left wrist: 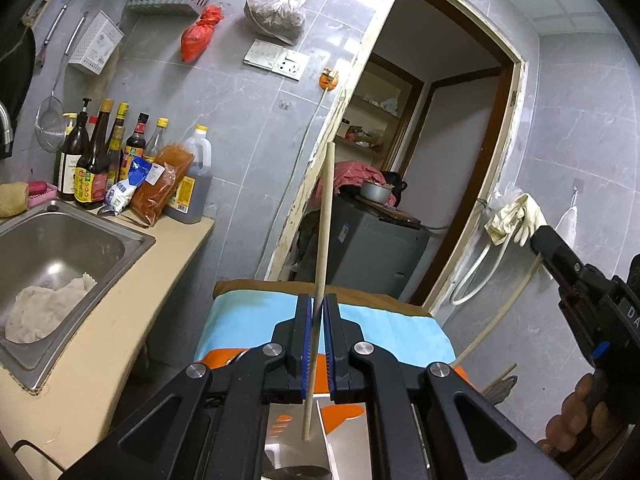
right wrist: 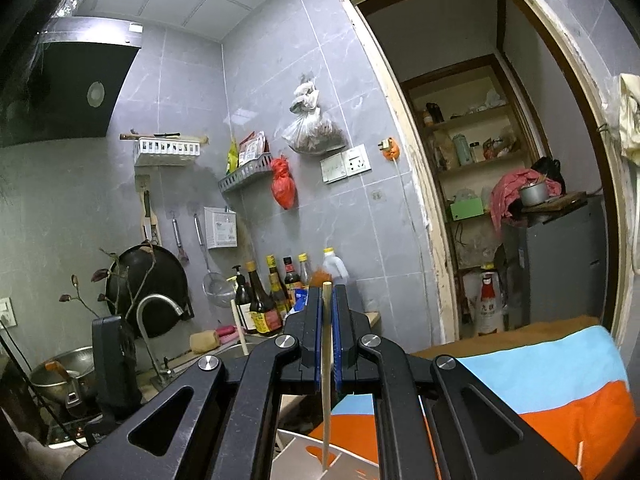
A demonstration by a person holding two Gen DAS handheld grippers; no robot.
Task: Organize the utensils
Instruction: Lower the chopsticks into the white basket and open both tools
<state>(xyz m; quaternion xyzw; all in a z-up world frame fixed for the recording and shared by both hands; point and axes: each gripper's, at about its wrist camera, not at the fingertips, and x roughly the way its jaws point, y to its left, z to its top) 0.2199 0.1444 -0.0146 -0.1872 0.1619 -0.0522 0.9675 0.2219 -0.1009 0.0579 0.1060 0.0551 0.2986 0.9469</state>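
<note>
Left gripper [left wrist: 318, 320]: pinched together on a chopstick [left wrist: 322, 256], which is held nearly upright, its lower tip over a white holder [left wrist: 344, 432].
Right gripper [right wrist: 327, 320]: clamped on a second chopstick [right wrist: 327, 380], whose tip is seen inside a white utensil rack [right wrist: 296, 448].
Setting: a table draped in a blue-and-orange cloth [left wrist: 384, 328], with the rack at its near edge, beside the sink [left wrist: 60, 248].
Step judged in hand: chopsticks are being slotted.
Advice: each stick is best kept vertical, lowered into its compartment, then released.
</note>
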